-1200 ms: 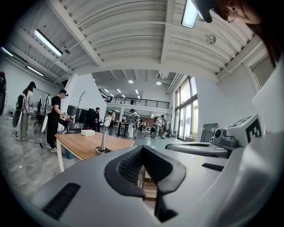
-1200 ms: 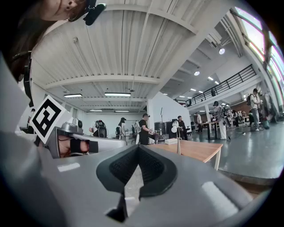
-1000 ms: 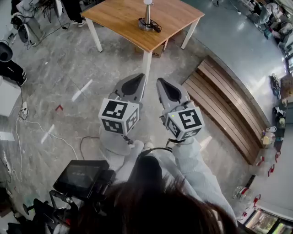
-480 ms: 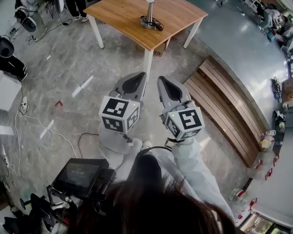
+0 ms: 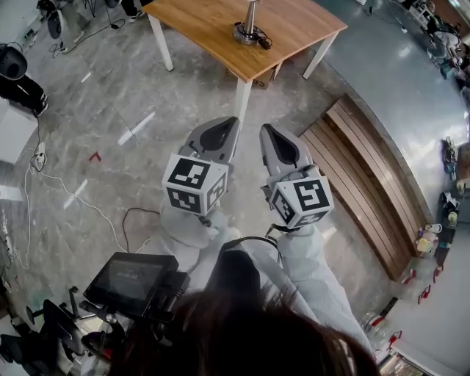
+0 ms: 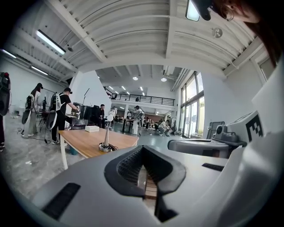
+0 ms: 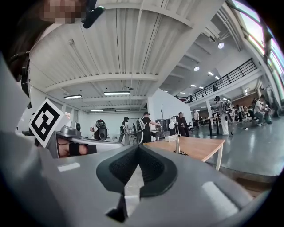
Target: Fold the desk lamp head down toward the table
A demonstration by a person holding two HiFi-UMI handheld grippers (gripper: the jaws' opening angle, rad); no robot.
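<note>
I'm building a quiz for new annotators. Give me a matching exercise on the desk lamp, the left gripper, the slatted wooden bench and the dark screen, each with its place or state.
Things:
1. desk lamp
2. left gripper
3. slatted wooden bench
4. dark screen

Places or states:
A. shut, empty, well short of the table
B. standing on the wooden table, stem upright
C. lower left of the head view
D. along the head view's right side

Pairs: 1-B; 2-A; 3-D; 4-C

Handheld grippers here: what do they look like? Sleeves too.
Both the left gripper and right gripper have matte grey tapered shells with black ribbed pads. Each carries a white cube with black square markers. The person wears pale grey sleeves; a black cable loops between them.
</note>
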